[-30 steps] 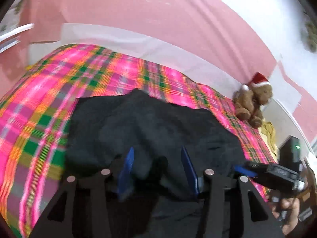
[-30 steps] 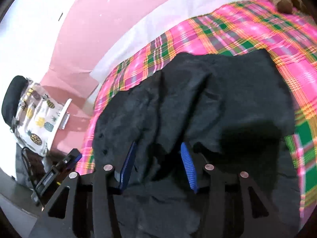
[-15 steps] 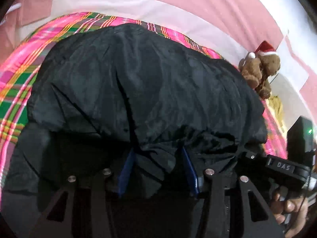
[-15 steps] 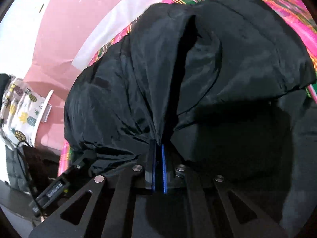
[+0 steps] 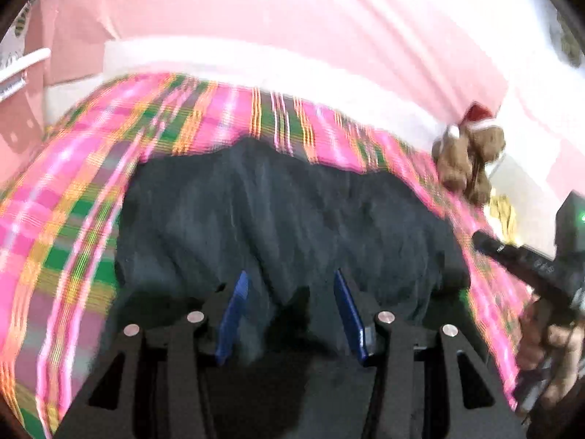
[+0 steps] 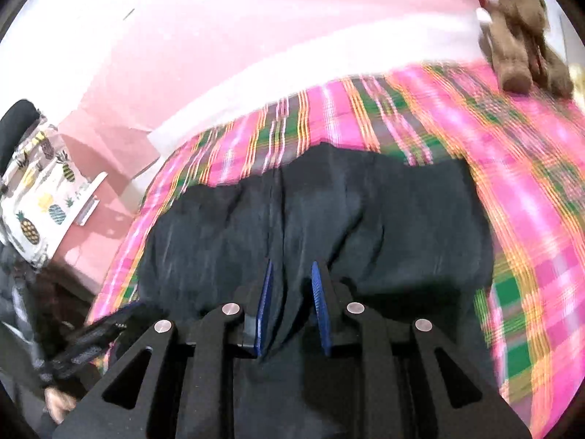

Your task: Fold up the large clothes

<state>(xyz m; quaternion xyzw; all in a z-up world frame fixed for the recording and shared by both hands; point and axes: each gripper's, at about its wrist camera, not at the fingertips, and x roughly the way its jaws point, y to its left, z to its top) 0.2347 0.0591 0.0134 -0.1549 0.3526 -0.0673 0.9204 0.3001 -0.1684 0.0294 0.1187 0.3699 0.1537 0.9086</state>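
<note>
Closest to the left wrist camera, the left gripper [image 5: 289,311] has its blue pads [image 5: 234,305] set well apart with a bunched edge of the black garment [image 5: 285,212] filling the gap; the picture is smeared, so I cannot tell whether the pads actually press on the cloth or merely straddle it. In the right wrist view, the right gripper [image 6: 292,307] has its jaws close together but not touching, and they have just been opening from a tight pinch, with a narrow fold of the same garment [image 6: 310,216] lying between them, apparently loose rather than squeezed. Beyond both, the garment lies spread in rumpled ridges on the pink plaid bedspread [image 5: 73,197], its far hem stopping short of the bed's far edge. It looks thin, soft and slightly slick (the sheen suggests a light synthetic), so it should be light to lift but will sag, slide over itself and shed a shallow pinch; my judgement is that the near hem or a seam, taken deep between the pads at two spread points, is the safest hold. Farther off sits a brown teddy bear in a red hat [image 5: 468,161] near the bed's corner, against the pink wall [image 5: 256,18]. The garment's near portion is hidden under the gripper frames, its sleeves or collar cannot be picked out, and motion blur softens everything.
</note>
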